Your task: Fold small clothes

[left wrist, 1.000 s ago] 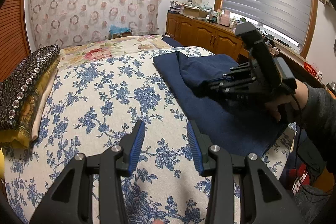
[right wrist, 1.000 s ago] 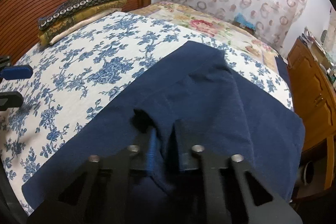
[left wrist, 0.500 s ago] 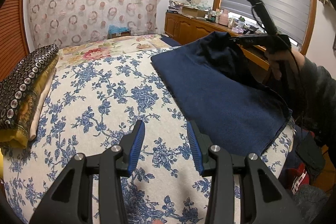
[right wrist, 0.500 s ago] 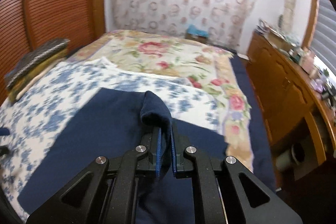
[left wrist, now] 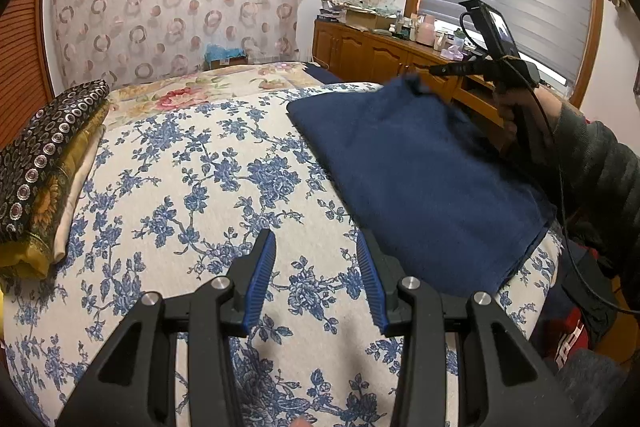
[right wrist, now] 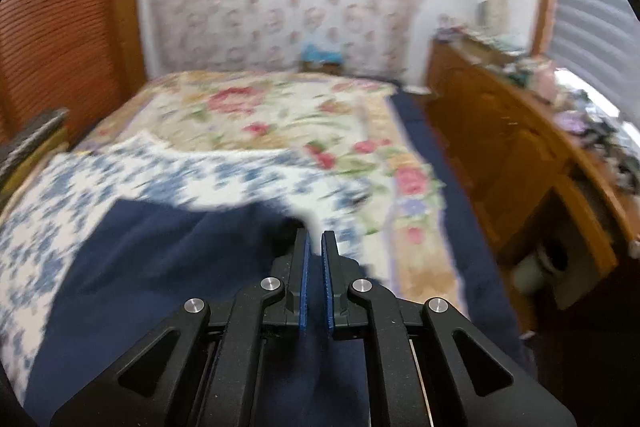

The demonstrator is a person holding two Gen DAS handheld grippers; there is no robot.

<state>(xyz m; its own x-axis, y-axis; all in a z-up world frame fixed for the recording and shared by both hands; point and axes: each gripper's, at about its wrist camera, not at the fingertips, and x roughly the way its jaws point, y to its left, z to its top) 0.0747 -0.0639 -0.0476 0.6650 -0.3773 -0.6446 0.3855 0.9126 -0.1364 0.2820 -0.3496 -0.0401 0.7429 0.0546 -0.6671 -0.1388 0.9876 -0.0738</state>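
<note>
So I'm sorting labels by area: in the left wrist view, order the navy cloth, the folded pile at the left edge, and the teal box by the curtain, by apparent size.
1. Navy cloth
2. Folded pile
3. Teal box, though it stands farthest from the camera, so its true size is unsure.

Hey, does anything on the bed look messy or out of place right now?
Only the navy cloth: its far corner is lifted off the floral bedspread near the right gripper, so it lies uneven.
</note>
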